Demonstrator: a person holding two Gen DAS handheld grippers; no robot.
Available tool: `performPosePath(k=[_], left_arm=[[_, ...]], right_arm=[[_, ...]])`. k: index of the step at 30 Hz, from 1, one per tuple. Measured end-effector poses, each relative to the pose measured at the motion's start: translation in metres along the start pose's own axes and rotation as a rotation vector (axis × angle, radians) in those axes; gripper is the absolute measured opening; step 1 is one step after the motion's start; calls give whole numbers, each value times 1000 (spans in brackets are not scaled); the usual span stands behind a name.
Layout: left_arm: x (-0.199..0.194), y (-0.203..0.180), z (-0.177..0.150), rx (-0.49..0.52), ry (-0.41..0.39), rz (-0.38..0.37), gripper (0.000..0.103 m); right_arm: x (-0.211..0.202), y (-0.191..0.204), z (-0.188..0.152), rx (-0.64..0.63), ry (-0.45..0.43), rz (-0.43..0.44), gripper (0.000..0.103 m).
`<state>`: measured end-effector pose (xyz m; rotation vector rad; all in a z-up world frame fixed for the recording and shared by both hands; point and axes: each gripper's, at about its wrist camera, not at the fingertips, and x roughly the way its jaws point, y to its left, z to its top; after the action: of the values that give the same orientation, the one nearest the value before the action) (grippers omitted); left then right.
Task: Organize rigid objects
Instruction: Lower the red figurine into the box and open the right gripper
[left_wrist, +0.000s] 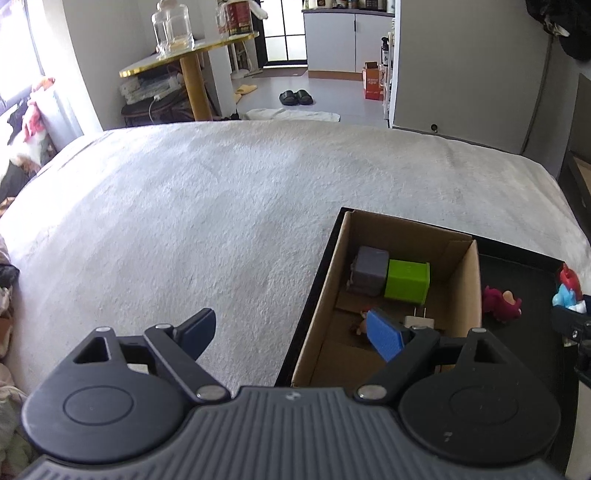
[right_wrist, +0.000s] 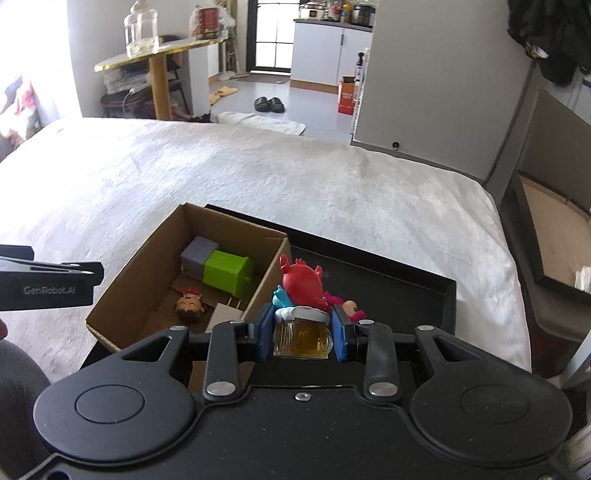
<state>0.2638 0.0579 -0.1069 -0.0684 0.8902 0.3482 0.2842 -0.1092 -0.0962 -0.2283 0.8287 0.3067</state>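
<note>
Left wrist view: left gripper (left_wrist: 301, 334) spread wide, holding nothing, right pad over the cardboard box (left_wrist: 321, 295), which lies to its right inside the black tray (left_wrist: 524, 266).

Right wrist view: right gripper (right_wrist: 302, 334) pinching a red toy figure on an amber base (right_wrist: 301, 295). Box (right_wrist: 122, 291) lies forward-left of it; likely the drop target, and the right gripper is the one loaded.

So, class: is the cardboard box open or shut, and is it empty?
Open, not empty. The cardboard box has no top covering; inside show a grey cube, a green block and a small figurine head.
</note>
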Motion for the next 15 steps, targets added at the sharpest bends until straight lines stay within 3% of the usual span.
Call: performPosePath(k=[6,15], left_arm=[[14,12,-2,-35,17,-34,85],[40,24,-5,-81,69,-106,58]], right_arm=[[7,20,10,-43,10,-2,32],[26,48,23,-113,42,6,32]])
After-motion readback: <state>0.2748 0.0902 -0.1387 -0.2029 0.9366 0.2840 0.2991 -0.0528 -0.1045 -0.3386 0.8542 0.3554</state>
